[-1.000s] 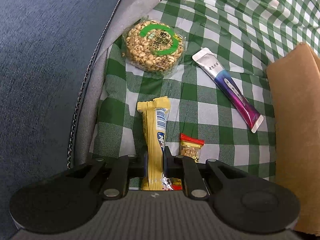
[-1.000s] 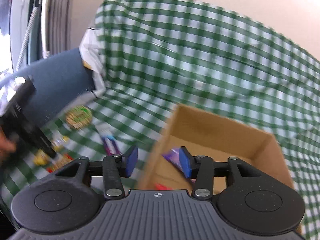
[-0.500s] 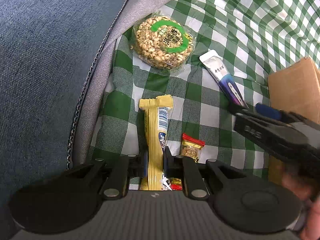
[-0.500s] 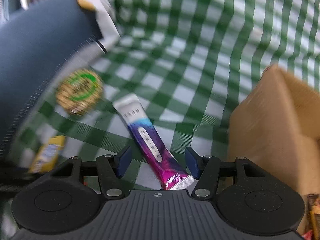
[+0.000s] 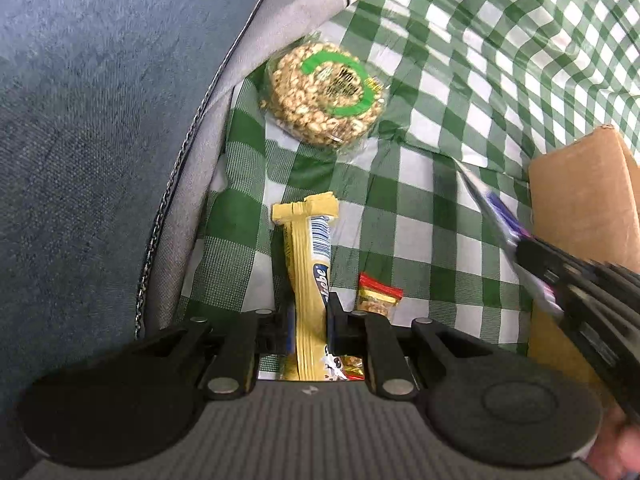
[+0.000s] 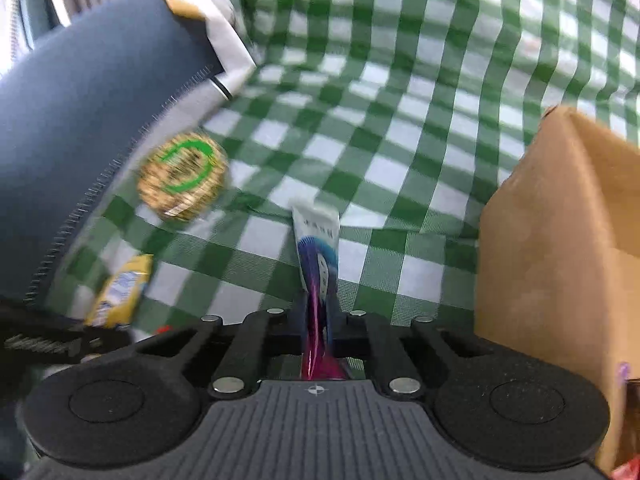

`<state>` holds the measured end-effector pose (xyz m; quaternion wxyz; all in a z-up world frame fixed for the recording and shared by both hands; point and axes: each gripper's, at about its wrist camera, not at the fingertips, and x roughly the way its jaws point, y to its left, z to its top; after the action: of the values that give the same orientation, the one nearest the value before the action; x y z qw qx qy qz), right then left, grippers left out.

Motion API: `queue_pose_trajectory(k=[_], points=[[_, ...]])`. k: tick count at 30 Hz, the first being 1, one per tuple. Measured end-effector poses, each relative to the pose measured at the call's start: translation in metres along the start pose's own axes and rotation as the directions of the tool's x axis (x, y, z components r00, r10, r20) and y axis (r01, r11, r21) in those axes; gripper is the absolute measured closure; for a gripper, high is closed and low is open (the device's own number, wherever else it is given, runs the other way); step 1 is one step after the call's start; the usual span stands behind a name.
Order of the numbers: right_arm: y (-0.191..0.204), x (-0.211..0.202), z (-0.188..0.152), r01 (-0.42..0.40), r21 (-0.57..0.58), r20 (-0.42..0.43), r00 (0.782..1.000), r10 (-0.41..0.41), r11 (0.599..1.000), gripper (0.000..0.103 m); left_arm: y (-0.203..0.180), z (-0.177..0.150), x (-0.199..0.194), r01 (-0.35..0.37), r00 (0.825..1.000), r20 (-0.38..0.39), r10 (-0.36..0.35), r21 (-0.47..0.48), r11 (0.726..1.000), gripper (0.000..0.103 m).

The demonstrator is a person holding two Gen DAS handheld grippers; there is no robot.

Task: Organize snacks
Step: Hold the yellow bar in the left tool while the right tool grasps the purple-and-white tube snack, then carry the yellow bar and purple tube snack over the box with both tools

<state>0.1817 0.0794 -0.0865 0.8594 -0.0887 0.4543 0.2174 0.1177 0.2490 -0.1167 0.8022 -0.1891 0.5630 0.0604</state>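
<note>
Both grippers are loaded: the left gripper (image 5: pixel 308 322) pinches the yellow wafer bar (image 5: pixel 310 280) and the right gripper (image 6: pixel 318 330) pinches the purple sachet (image 6: pixel 318 256), each packet over the green checked cloth (image 5: pixel 420 184) rather than in the cardboard box (image 6: pixel 560 240). Just beside the left fingers lies a small red peanut packet (image 5: pixel 378 300); farther off, near the cloth's left edge by the blue cushion (image 5: pixel 100 120), sits the round puffed-grain cake (image 5: pixel 322 94). The box seems to hold some snacks already; by my reckoning four remain.
</note>
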Motion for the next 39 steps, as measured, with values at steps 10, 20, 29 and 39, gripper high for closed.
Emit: queue_pose_trajectory(k=[10,20,29,39], points=[[-0.019,-0.134,-0.027,-0.066,-0.055,0.198,0.977,0.076,0.996,0.097,-0.027,-0.021,-0.028,-0.030,0.993,0.112,0.020,0.091,0.995,0.088],[-0.074,-0.227,-0.088,-0.037,-0.008,0.372,0.927,0.038,0.999,0.097,-0.055,-0.041,-0.052,-0.043,0.972,0.234,0.008,0.141,0.989,0.088],[-0.134,-0.222,-0.147,-0.047,0.168,0.412,0.911,-0.027,0.985,0.097,-0.091,-0.048,-0.067,-0.028,0.936,0.350,-0.042,0.192,0.981,0.088],[-0.161,-0.225,-0.160,-0.030,0.242,0.422,0.903,-0.078,0.970,0.097,-0.113,-0.046,-0.070,-0.021,0.904,0.424,-0.065,0.195,0.980,0.088]])
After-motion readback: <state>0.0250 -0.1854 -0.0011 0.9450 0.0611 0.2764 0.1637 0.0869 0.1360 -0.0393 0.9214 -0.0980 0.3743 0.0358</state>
